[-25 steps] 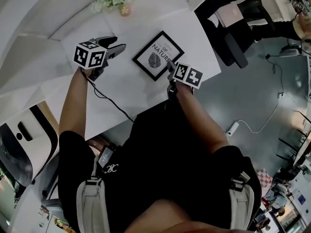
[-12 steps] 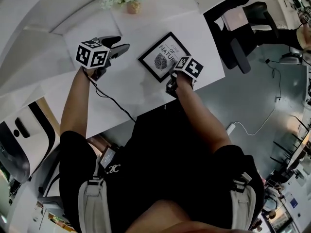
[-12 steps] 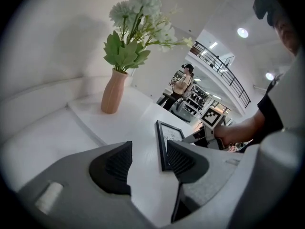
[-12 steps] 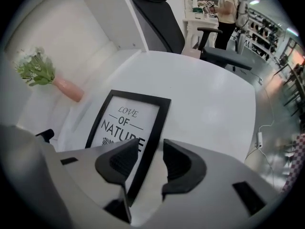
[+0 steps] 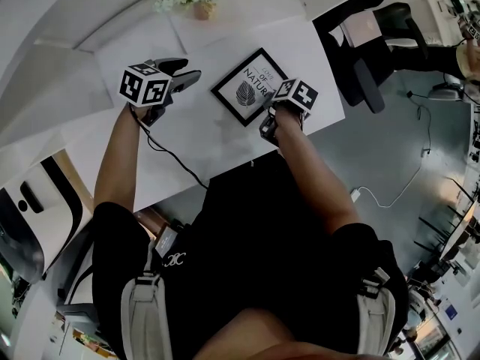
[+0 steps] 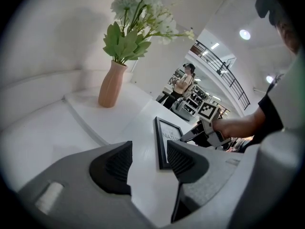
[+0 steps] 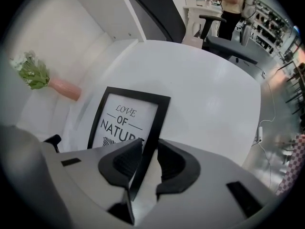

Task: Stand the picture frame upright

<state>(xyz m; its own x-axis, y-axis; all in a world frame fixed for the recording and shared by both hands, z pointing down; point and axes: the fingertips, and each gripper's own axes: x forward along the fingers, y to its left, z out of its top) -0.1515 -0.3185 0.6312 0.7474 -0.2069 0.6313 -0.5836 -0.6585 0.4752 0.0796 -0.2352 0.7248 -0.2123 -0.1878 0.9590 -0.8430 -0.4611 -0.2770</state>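
Note:
A black picture frame (image 5: 244, 92) with a leaf print and the words LOVE OF NATURE lies flat on the white table (image 5: 195, 148). My right gripper (image 5: 274, 105) points steeply down at its near right edge. In the right gripper view the frame (image 7: 124, 118) has its black right border between the pads of my right gripper (image 7: 147, 163). The jaws have just been closing and now sit against both sides of that border. My left gripper (image 5: 191, 73) hovers left of the frame, open and empty. The left gripper view shows the left gripper (image 6: 148, 163), the frame (image 6: 167, 137) and the right gripper (image 6: 202, 130).
A pink vase of white flowers (image 5: 201, 10) stands at the back of the table, also seen as the vase (image 6: 112, 85) and the vase (image 7: 64, 88). A dark office chair (image 5: 360, 66) stands beyond the table's right edge. A person stands far off (image 6: 183, 85).
My right gripper has shifted onto the frame's near right edge and tipped more steeply downward, and its jaws have narrowed around the border. The left gripper has hardly moved.

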